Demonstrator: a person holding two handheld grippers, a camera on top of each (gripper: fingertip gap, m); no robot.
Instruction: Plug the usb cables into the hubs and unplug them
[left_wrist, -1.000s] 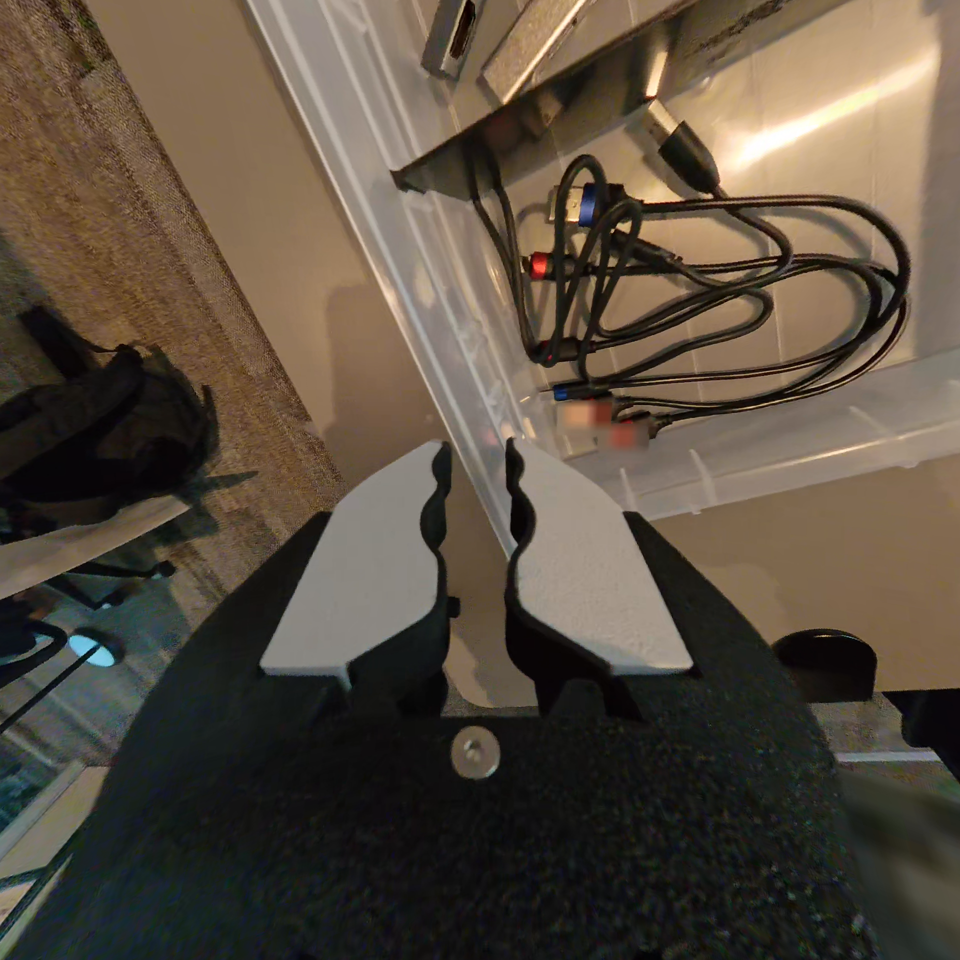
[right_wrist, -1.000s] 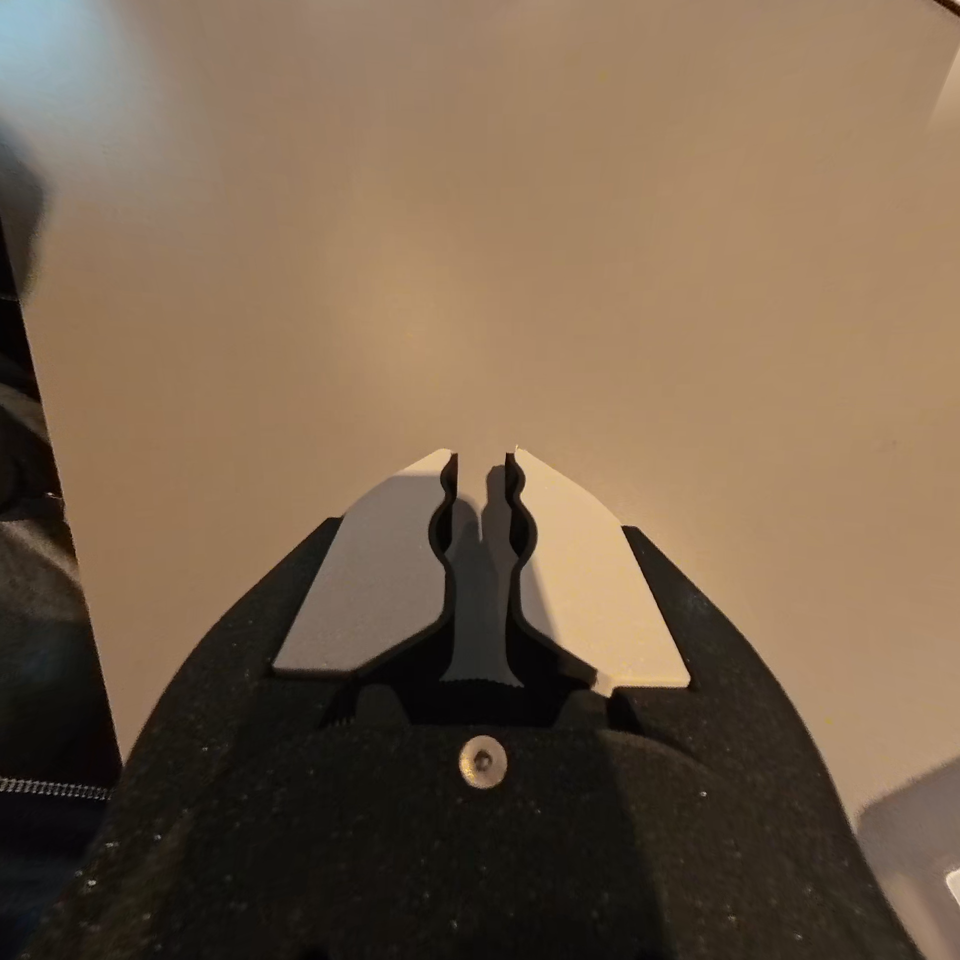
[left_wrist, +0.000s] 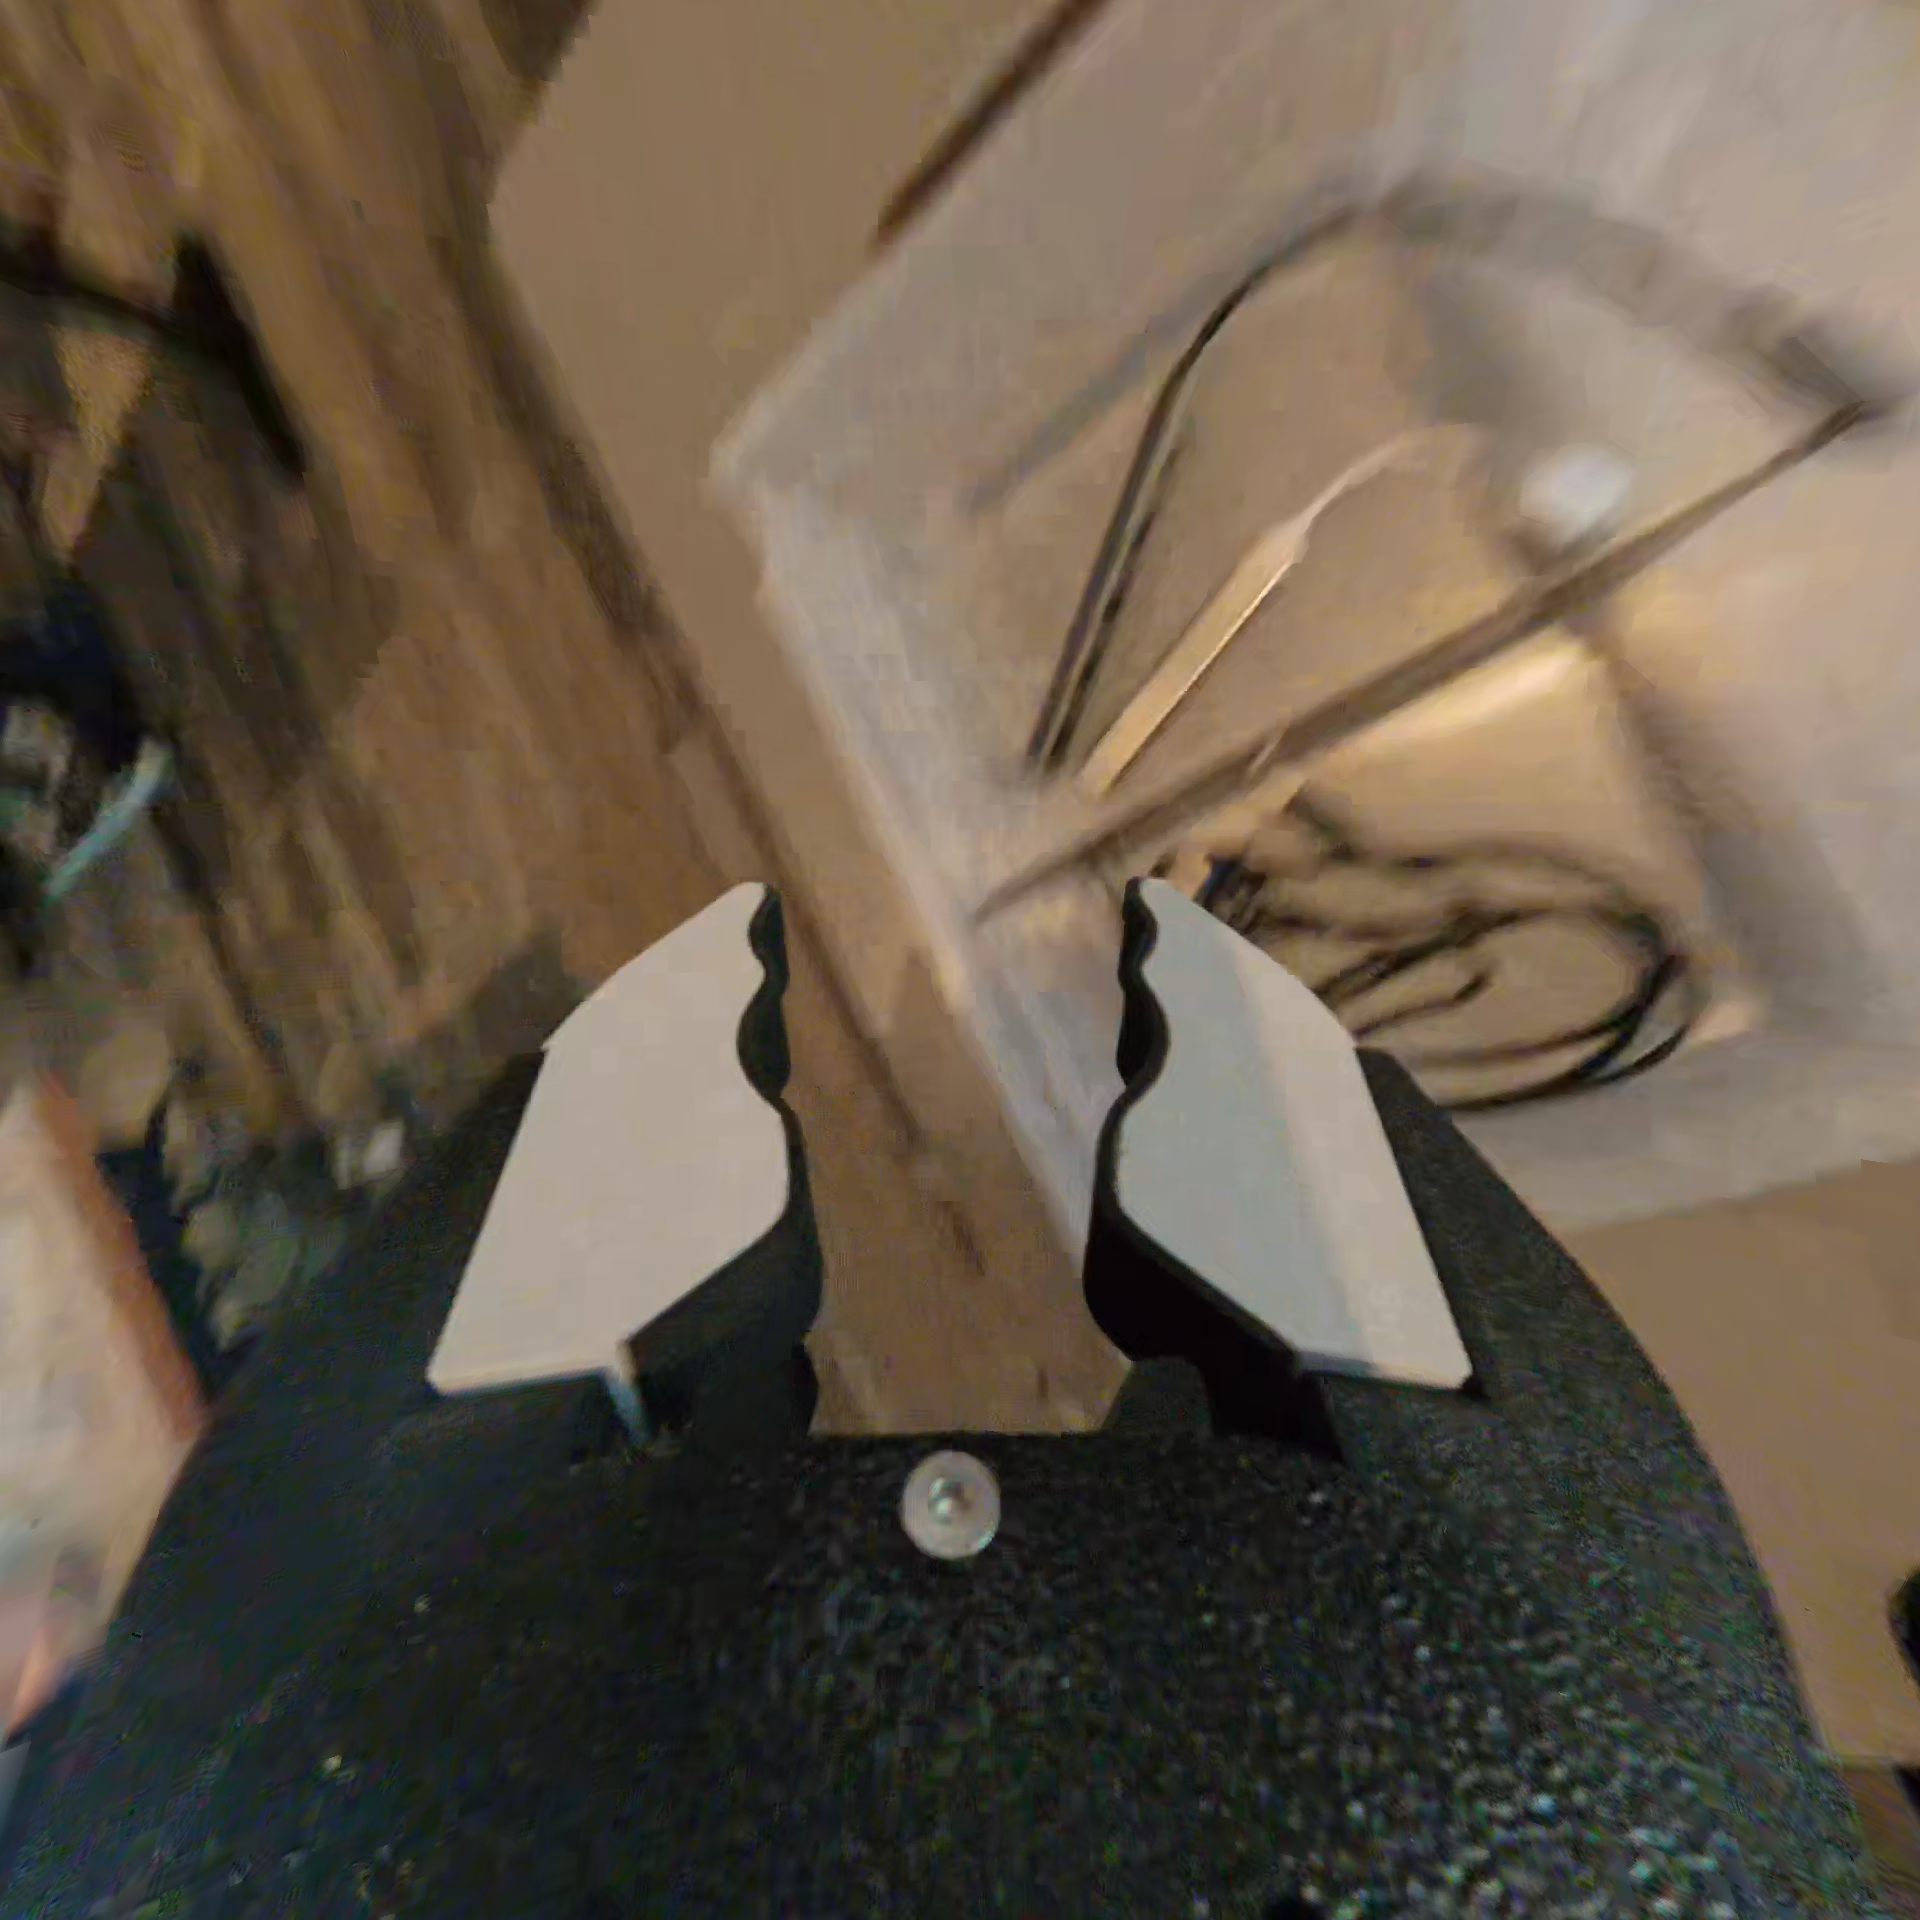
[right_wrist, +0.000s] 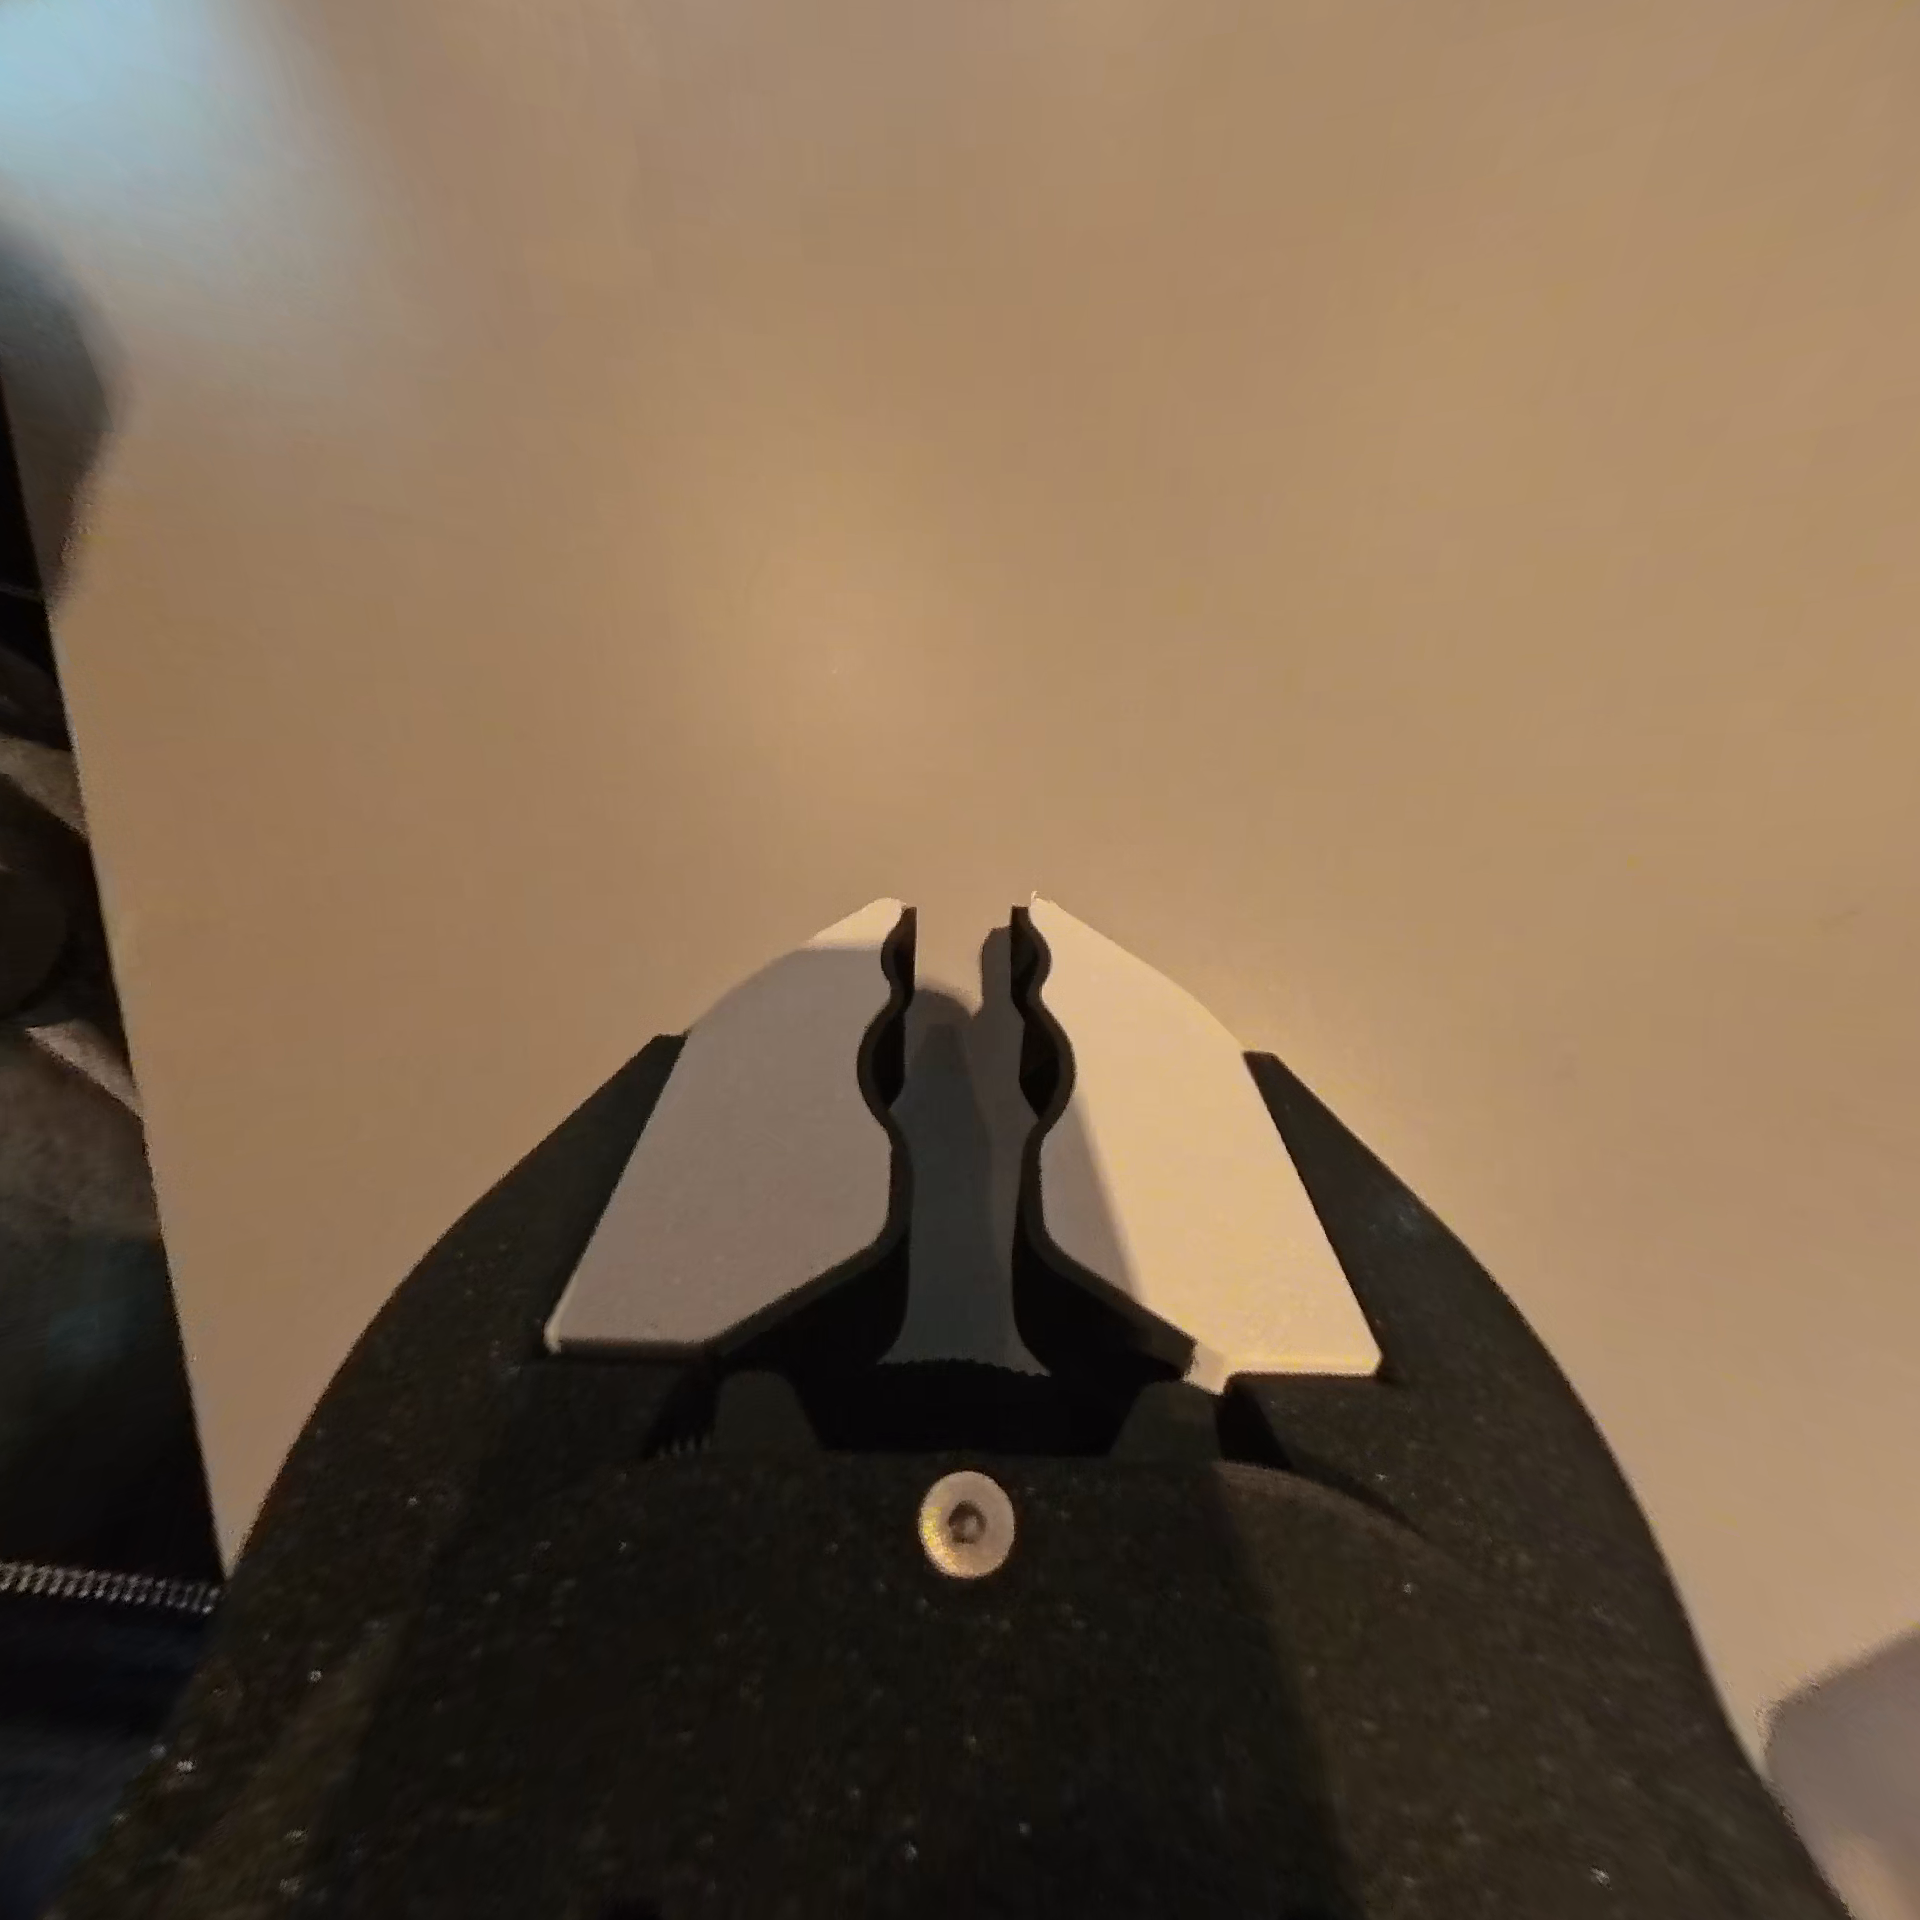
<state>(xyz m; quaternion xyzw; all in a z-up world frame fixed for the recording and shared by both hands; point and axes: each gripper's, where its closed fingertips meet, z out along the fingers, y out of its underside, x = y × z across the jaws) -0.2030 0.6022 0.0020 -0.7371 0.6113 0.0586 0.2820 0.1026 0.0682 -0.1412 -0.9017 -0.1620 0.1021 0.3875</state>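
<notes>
Ahead-right of the parted, empty left gripper (left_wrist: 948, 904): coiled usb cables (left_wrist: 1496, 997) in a clear bin (left_wrist: 862, 644); right gripper (right_wrist: 964, 914), fingers narrowly parted, facing bare bench (right_wrist: 1039, 416).

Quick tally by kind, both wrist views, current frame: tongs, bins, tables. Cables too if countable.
tongs: 2, left tongs open, right tongs nearly closed, both empty
clear plastic bin: 1
table: 1
black cables: a tangle in the bin, too blurred to count
Total: 4, cables excluded
</notes>
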